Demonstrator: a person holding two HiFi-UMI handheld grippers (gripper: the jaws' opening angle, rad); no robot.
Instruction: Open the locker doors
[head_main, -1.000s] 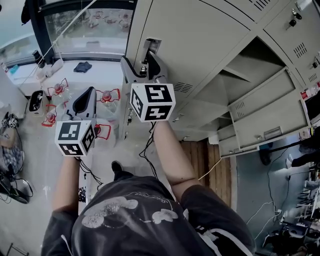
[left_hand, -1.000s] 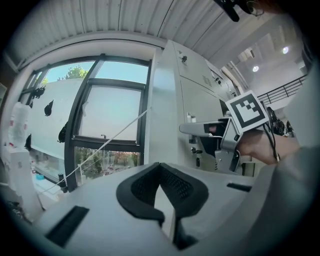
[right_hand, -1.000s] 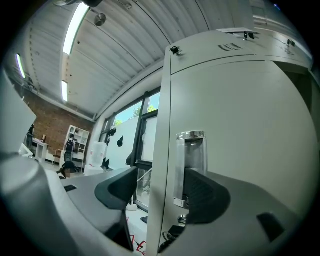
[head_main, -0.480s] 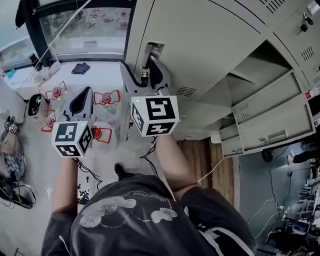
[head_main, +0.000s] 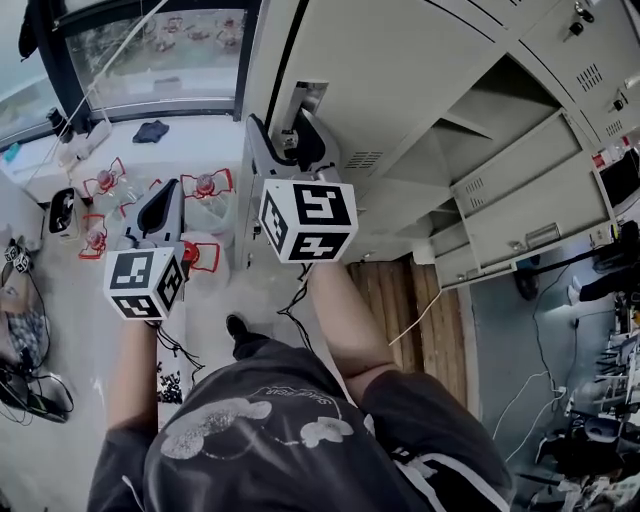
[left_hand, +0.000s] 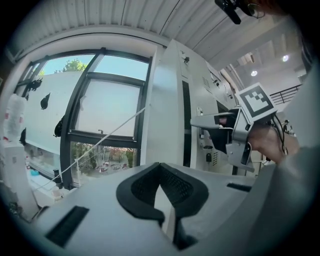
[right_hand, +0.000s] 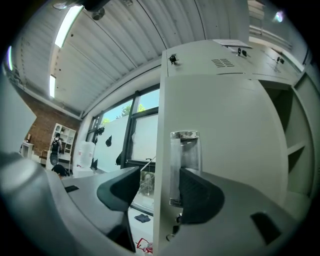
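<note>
A row of grey lockers fills the right of the head view. The closed locker door (head_main: 400, 70) has a recessed handle (head_main: 305, 100) at its left edge. My right gripper (head_main: 290, 125) straddles that edge at the handle. In the right gripper view the door's edge (right_hand: 159, 150) stands between the jaws of the right gripper (right_hand: 157, 187). One pad lies by the handle (right_hand: 184, 165), and a gap shows at the other. The jaws are closing. My left gripper (head_main: 168, 200) hangs shut and empty to the left, away from the lockers, and its jaws (left_hand: 160, 167) face the window.
One locker (head_main: 500, 140) further right stands open, its door (head_main: 535, 215) swung out. A window (head_main: 150, 50) and a white table (head_main: 150, 150) with red items lie to the left. Cables trail on the floor (head_main: 290, 300).
My right gripper has stayed at the door's handle. The left gripper has sunk slightly lower. The view itself has shifted a little.
</note>
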